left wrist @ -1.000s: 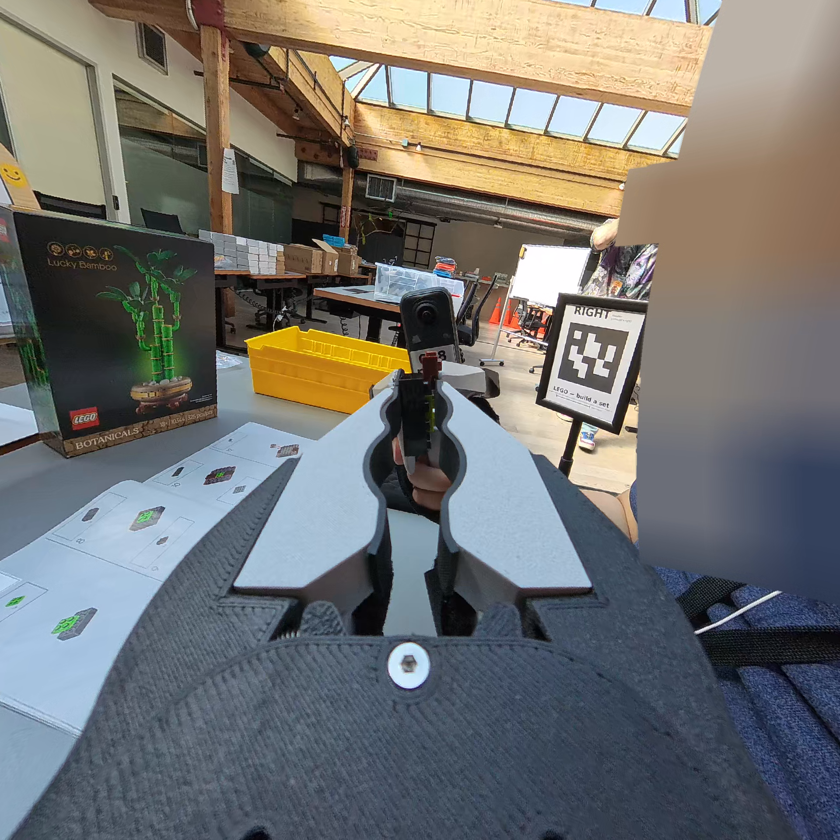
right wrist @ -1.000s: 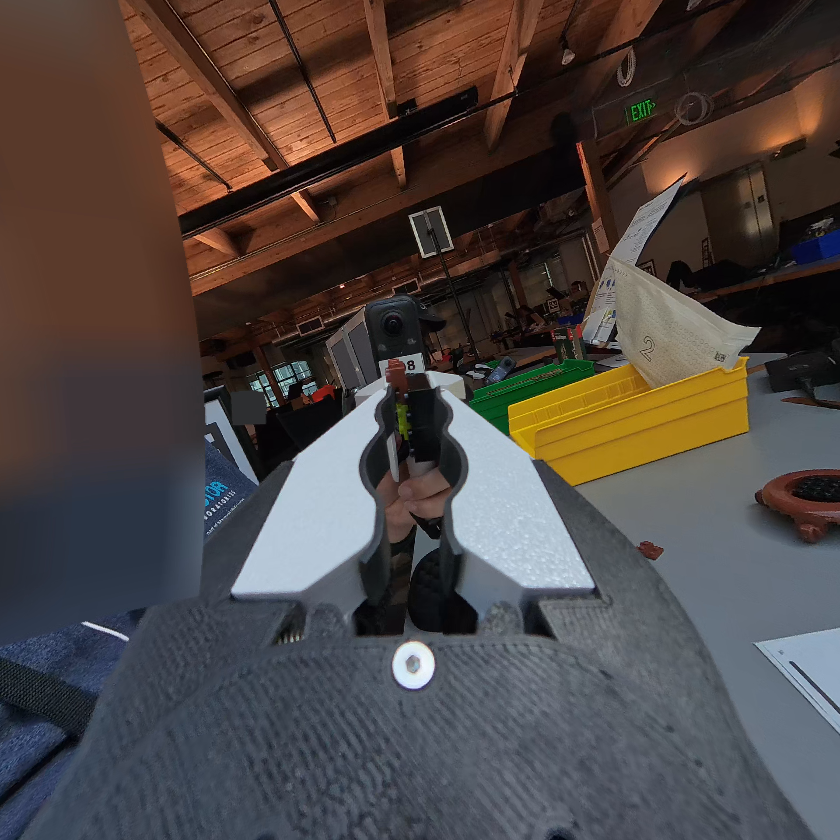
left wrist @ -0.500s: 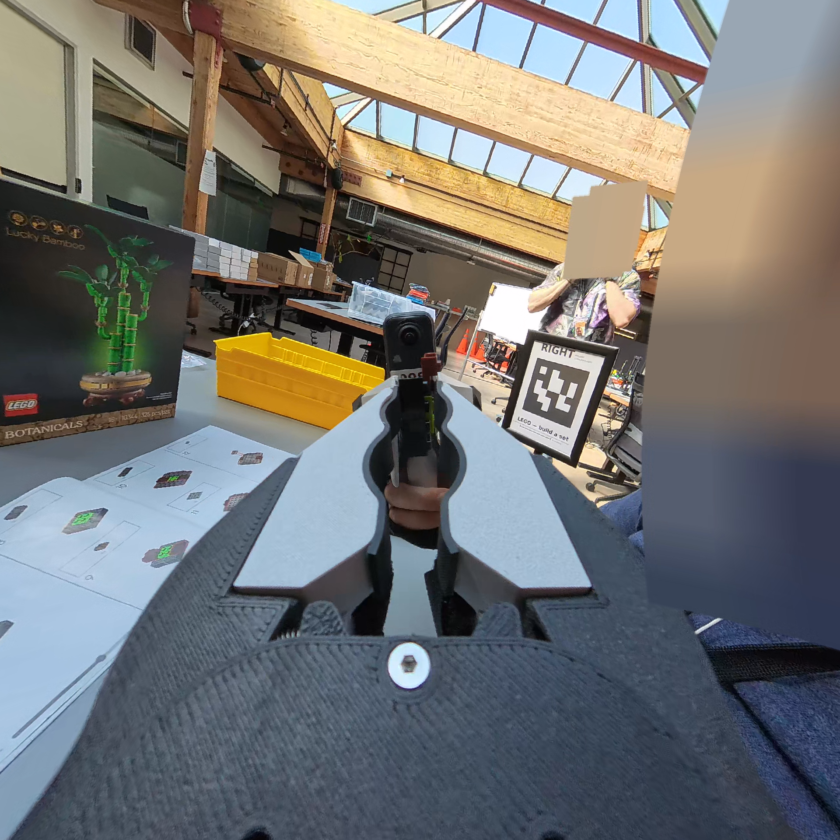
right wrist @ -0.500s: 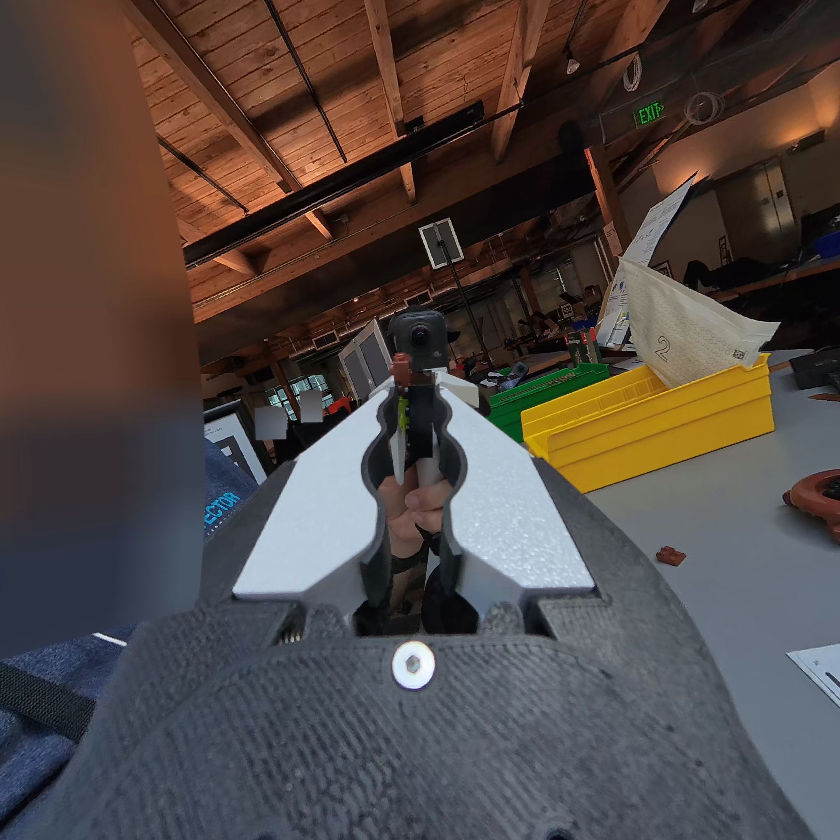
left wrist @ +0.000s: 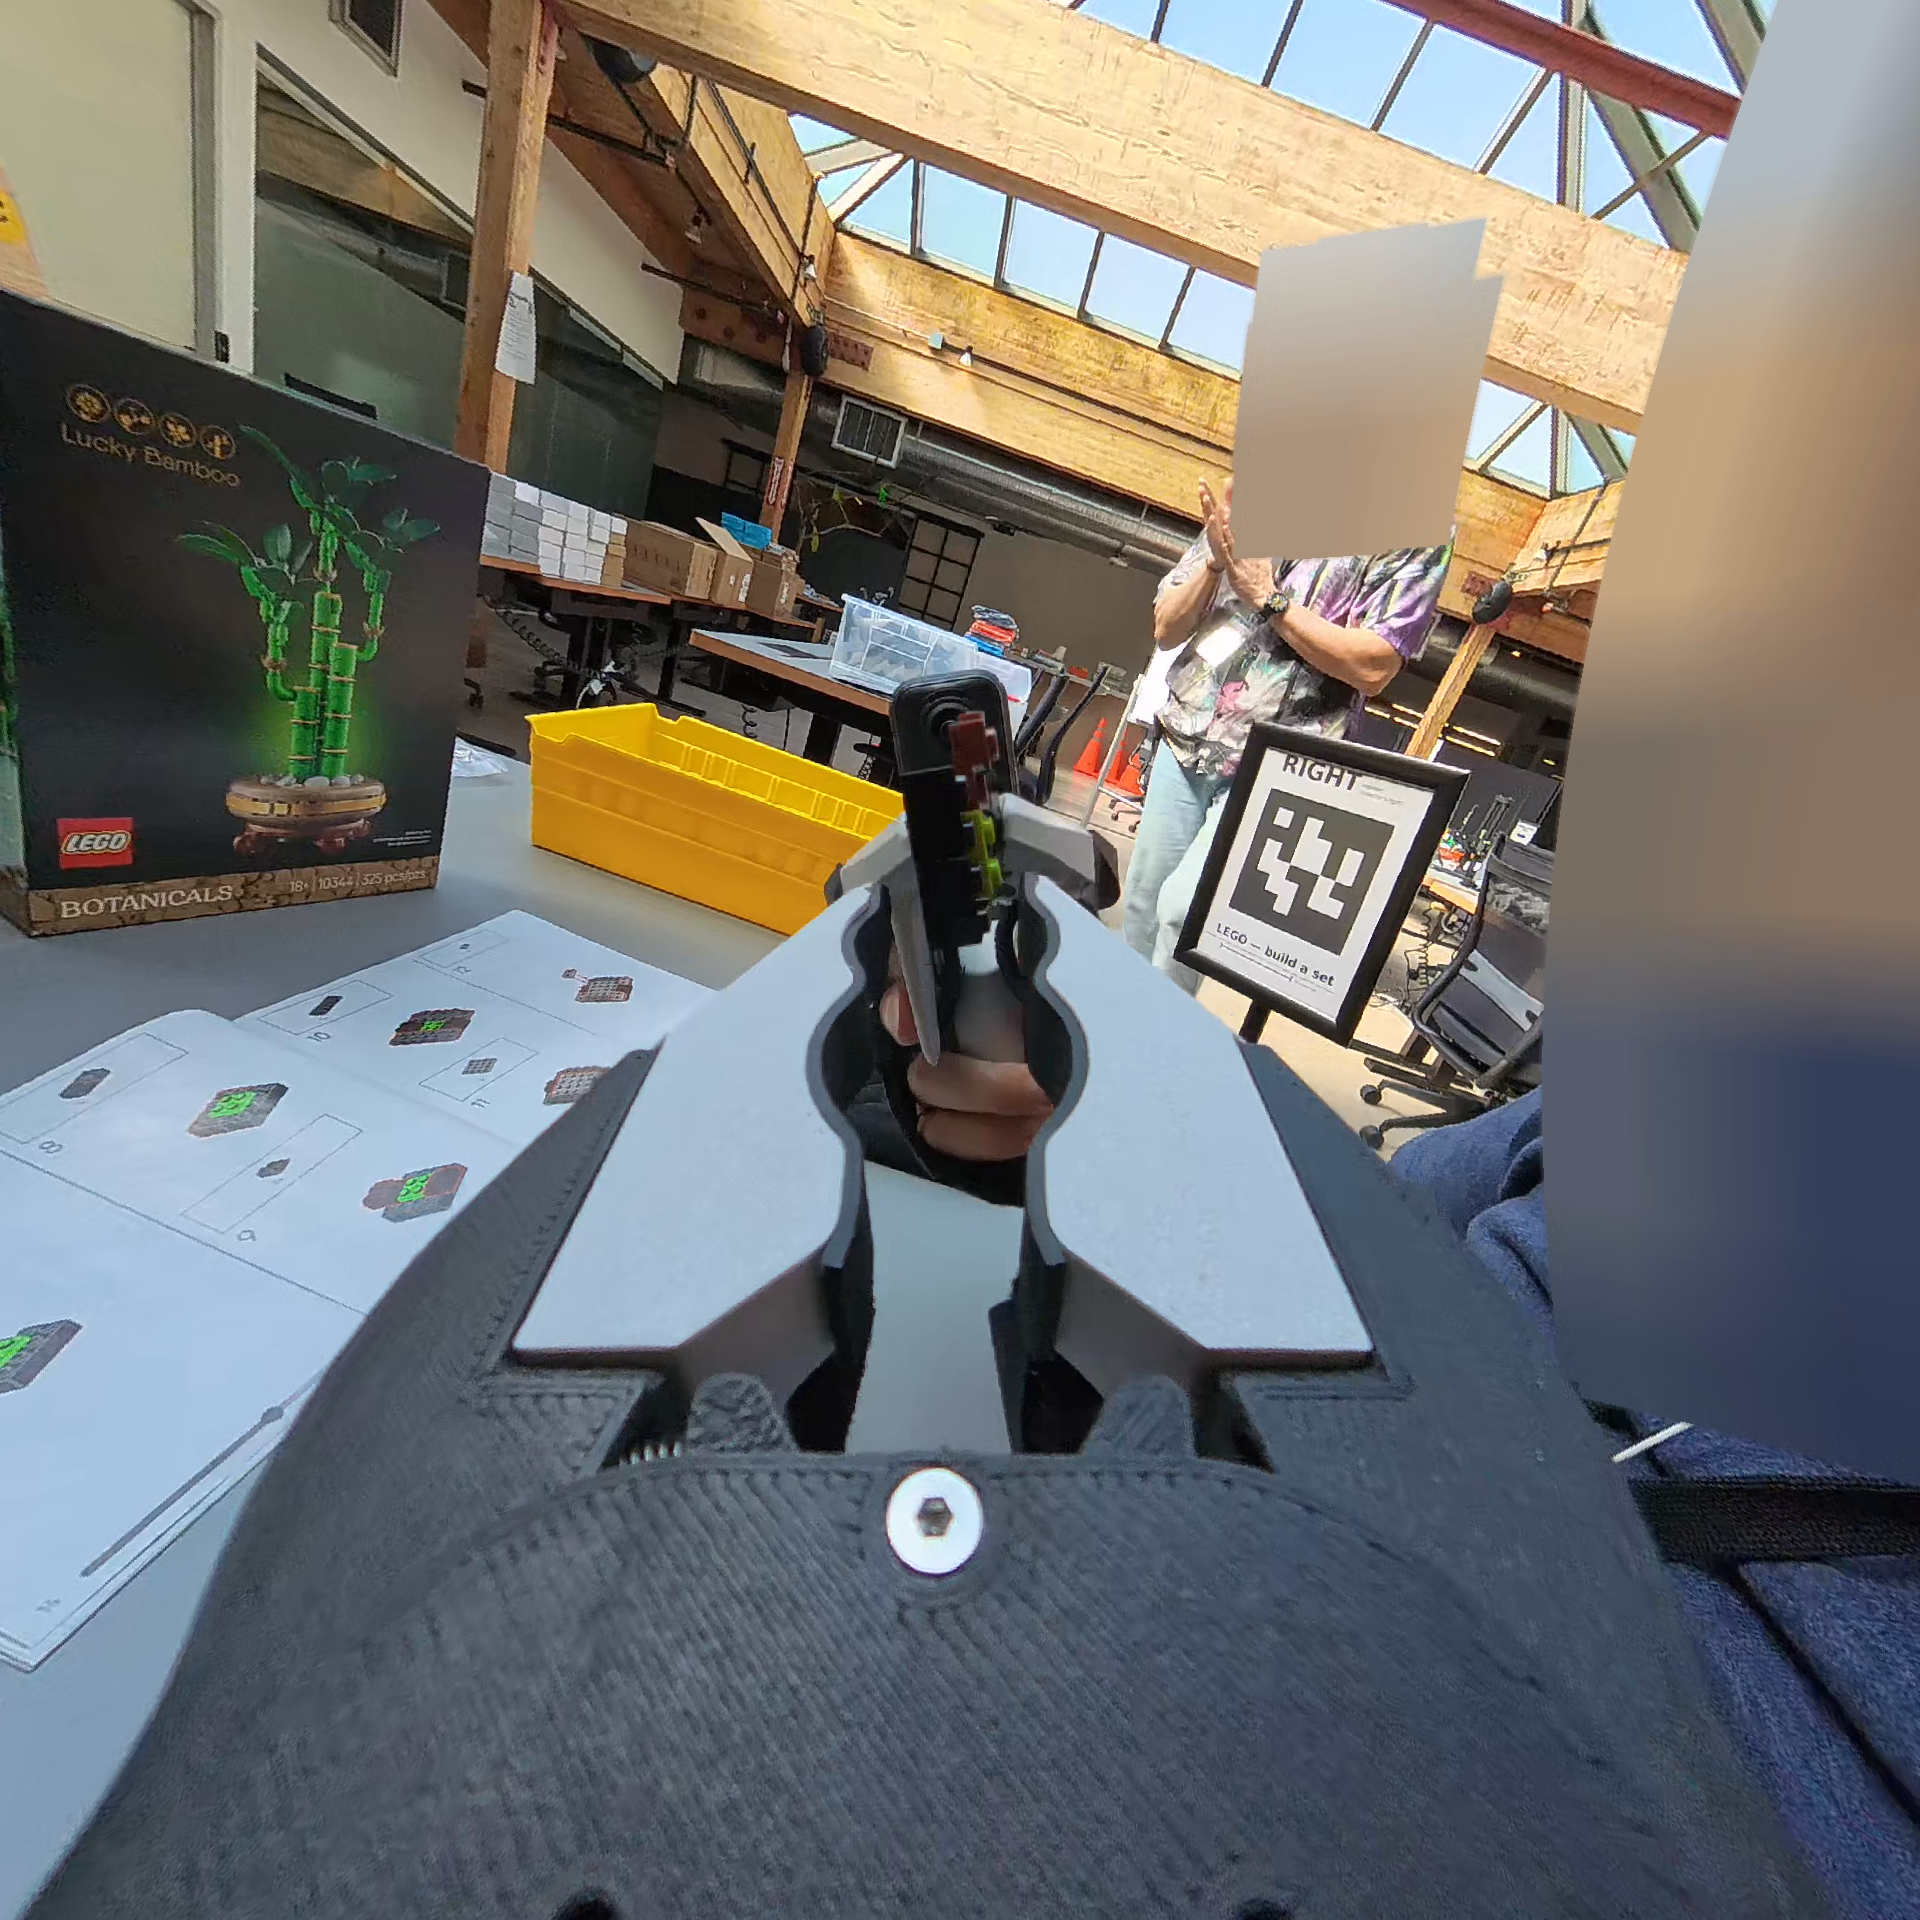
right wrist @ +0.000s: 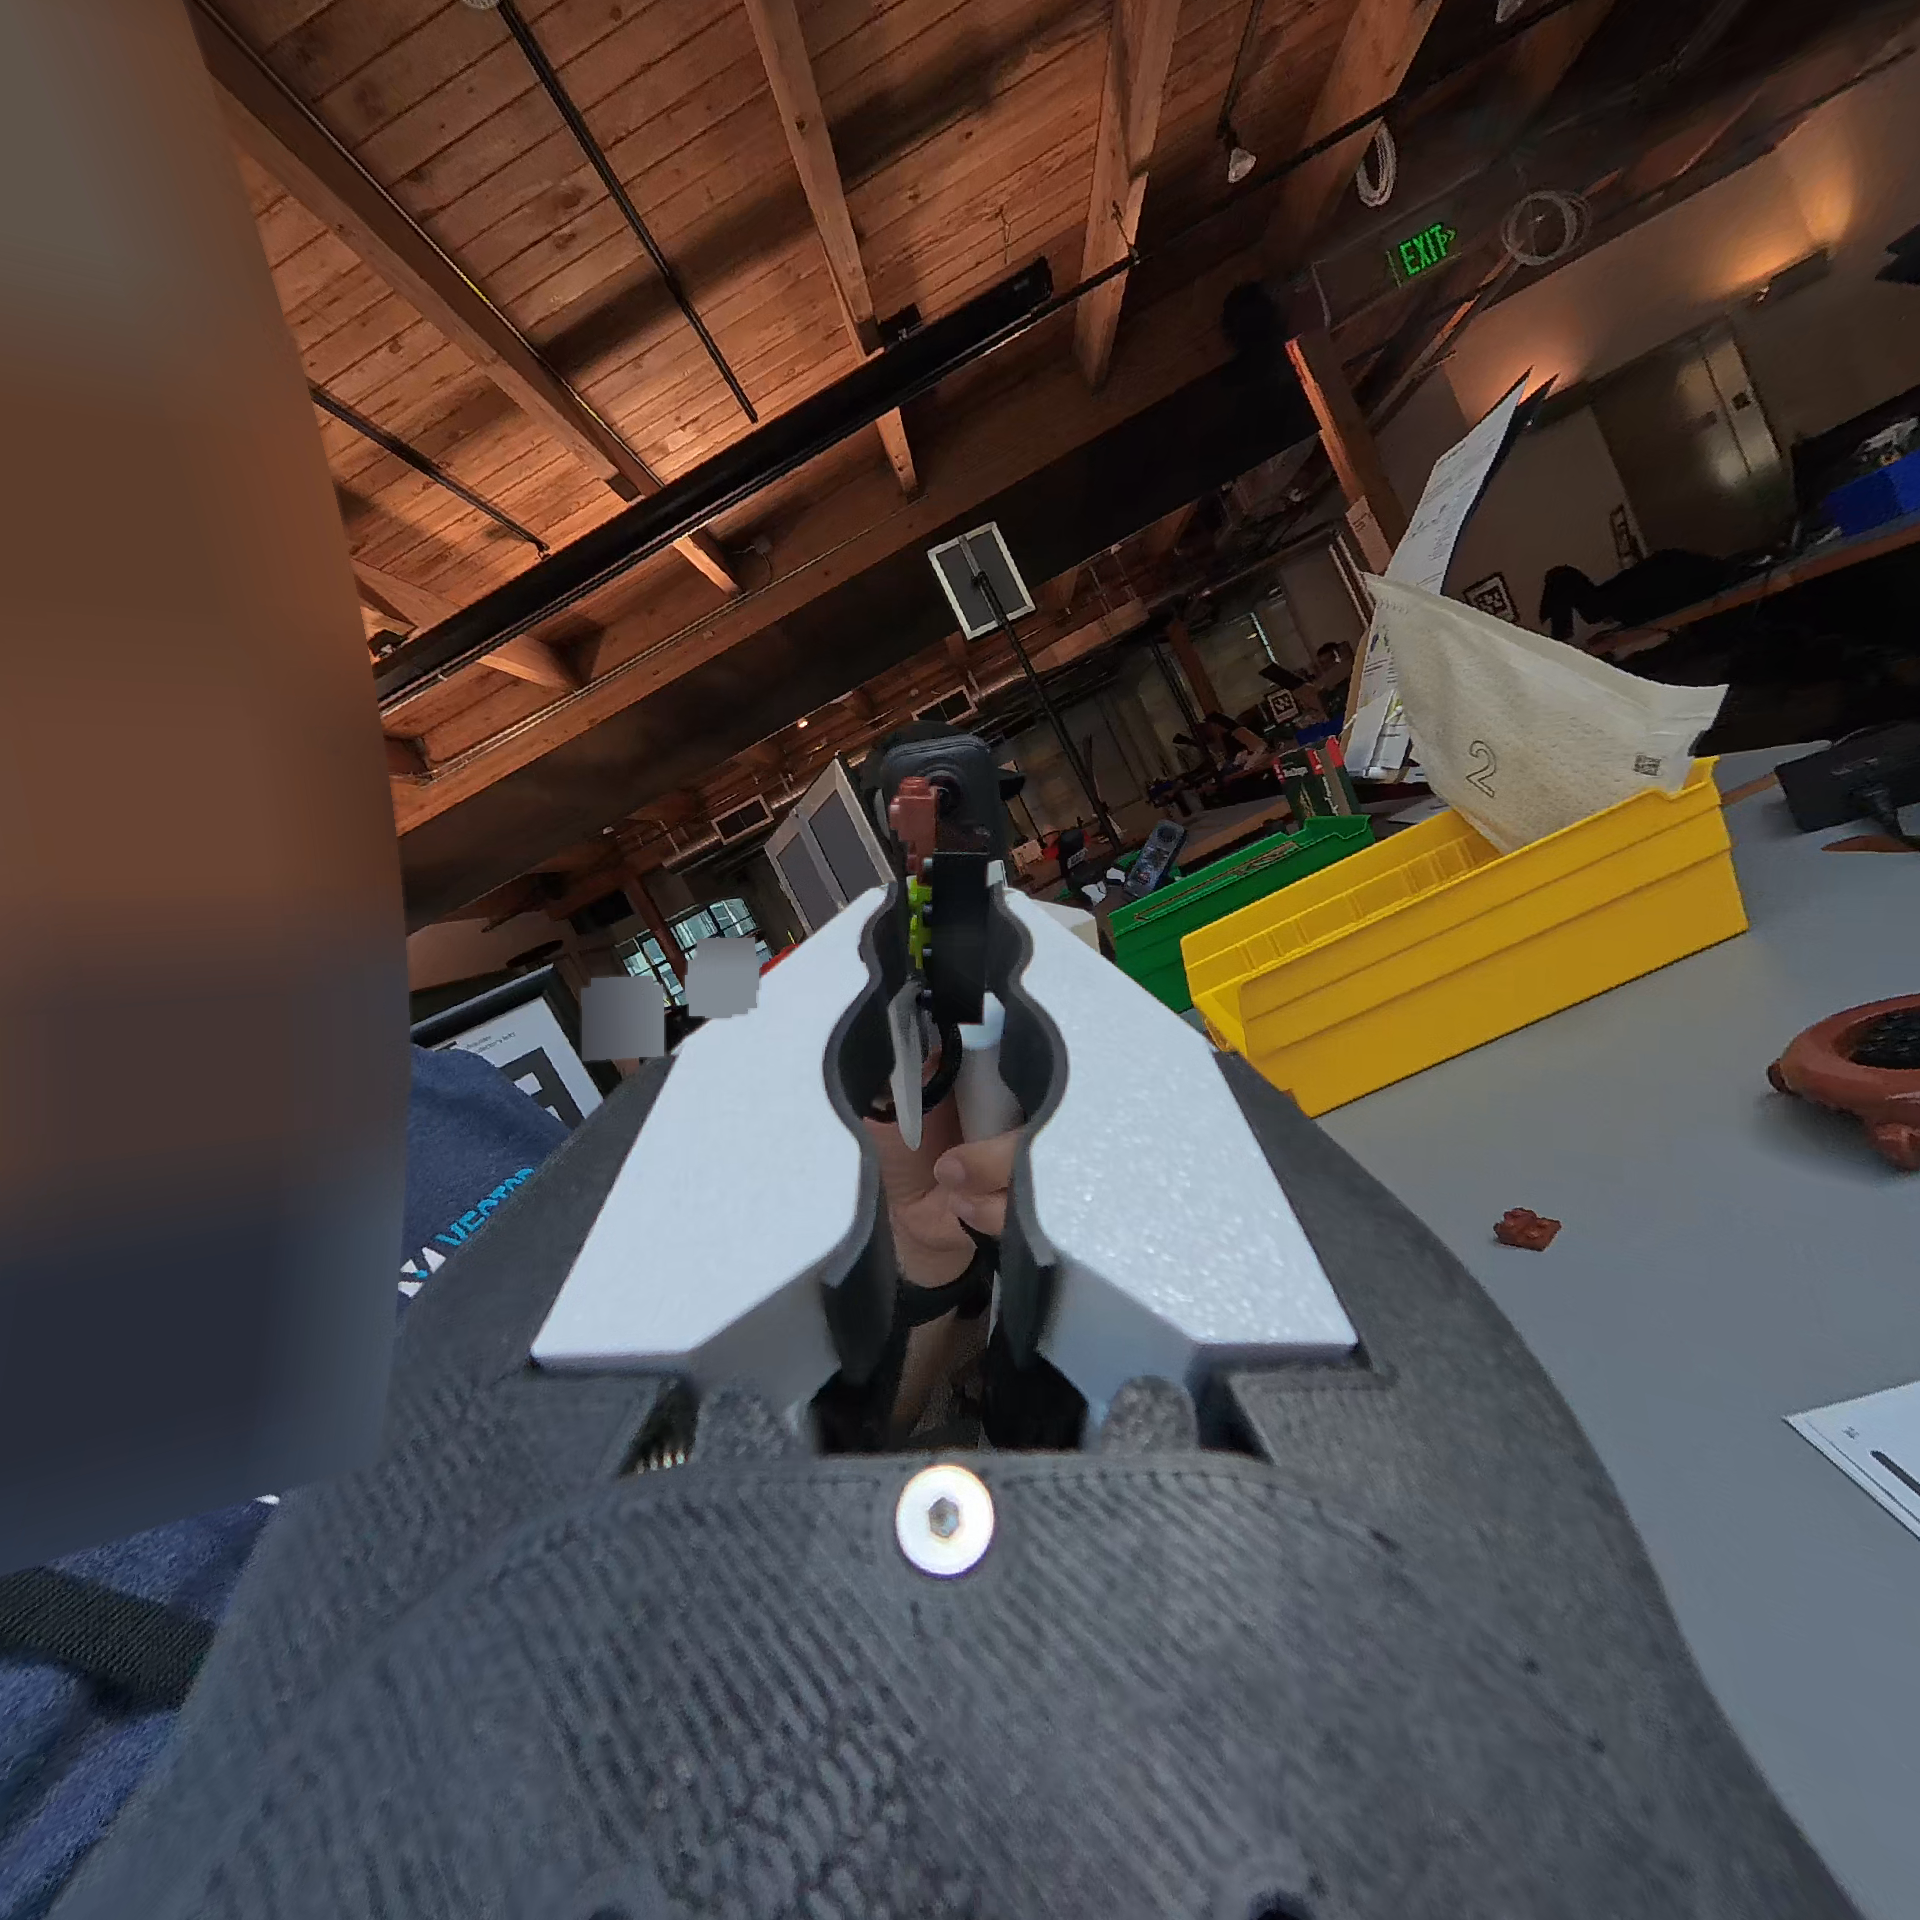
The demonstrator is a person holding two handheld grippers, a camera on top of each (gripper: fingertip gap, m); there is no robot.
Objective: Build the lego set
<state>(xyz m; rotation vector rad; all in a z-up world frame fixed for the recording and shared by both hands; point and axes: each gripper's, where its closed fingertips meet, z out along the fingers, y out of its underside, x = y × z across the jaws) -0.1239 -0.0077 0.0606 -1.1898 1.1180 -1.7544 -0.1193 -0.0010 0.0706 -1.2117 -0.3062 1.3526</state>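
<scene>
Facing each other above the grey counter (left wrist: 582, 914), the two tools meet tip to tip on one small lego assembly (left wrist: 961, 831) of black, lime and reddish-brown bricks. From the left: the set's dark box (left wrist: 234, 623) stands upright, an open instruction booklet (left wrist: 260, 1132) lies flat, and a yellow bin (left wrist: 696, 805) sits behind it. The left hand-held gripper (left wrist: 951, 883) is narrowed onto the assembly's lower part. Opposite, the right hand-held gripper (right wrist: 940, 894) is likewise clamped on the same assembly, its brown top brick poking above the fingertips. Rightward in the right wrist view sit a green bin (right wrist: 1236, 894), another yellow bin (right wrist: 1475, 945) holding a paper bag (right wrist: 1507, 717), a loose brown brick (right wrist: 1527, 1229) and a round brown base (right wrist: 1860, 1070).
</scene>
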